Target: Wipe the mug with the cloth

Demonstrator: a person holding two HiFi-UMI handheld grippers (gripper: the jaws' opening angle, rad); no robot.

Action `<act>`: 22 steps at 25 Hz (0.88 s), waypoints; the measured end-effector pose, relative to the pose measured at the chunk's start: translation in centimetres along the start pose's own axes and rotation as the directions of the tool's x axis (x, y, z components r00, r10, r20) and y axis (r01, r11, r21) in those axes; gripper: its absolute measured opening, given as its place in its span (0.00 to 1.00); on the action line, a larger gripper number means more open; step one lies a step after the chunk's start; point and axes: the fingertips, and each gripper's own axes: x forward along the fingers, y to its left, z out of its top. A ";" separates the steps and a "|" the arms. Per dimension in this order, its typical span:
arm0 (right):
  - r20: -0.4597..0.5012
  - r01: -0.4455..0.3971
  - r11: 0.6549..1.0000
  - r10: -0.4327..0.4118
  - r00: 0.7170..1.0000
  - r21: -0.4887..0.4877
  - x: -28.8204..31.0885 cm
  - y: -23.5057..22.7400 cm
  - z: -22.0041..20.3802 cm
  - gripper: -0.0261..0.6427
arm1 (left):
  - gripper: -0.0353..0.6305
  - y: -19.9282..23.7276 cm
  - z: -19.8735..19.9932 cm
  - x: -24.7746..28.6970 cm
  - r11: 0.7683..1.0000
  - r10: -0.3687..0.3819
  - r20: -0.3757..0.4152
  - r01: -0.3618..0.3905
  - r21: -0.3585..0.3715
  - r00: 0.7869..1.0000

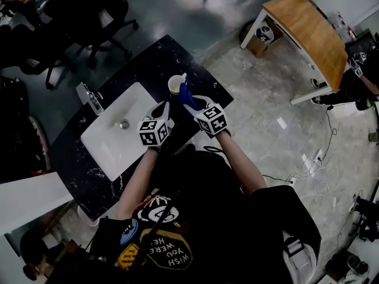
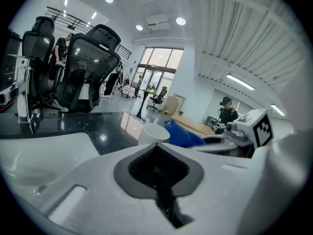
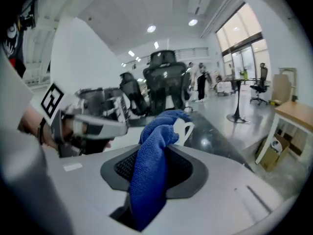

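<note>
A white mug (image 1: 176,84) stands on the black marble counter (image 1: 142,64), just past the sink's far corner. My right gripper (image 1: 193,103) is shut on a blue cloth (image 1: 187,93), whose free end reaches up beside the mug. In the right gripper view the cloth (image 3: 155,146) runs up from between the jaws and hides part of the mug (image 3: 186,130). My left gripper (image 1: 162,110) hovers over the sink's near right edge, short of the mug, with its jaws closed on nothing. From the left gripper view the mug (image 2: 153,132) and the cloth (image 2: 184,136) lie ahead.
A white sink basin (image 1: 112,141) with a faucet (image 1: 89,94) is set into the counter at my left. Black office chairs (image 1: 89,16) stand beyond the counter. A wooden table (image 1: 308,28) is at the far right, with cables on the floor (image 1: 314,170).
</note>
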 end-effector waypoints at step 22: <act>0.085 0.158 0.987 -0.161 0.983 0.044 -0.7 -5.5 3.3 0.23 | 0.06 -1.1 -0.6 0.5 1.000 -0.010 -0.028 0.010 0.021 1.000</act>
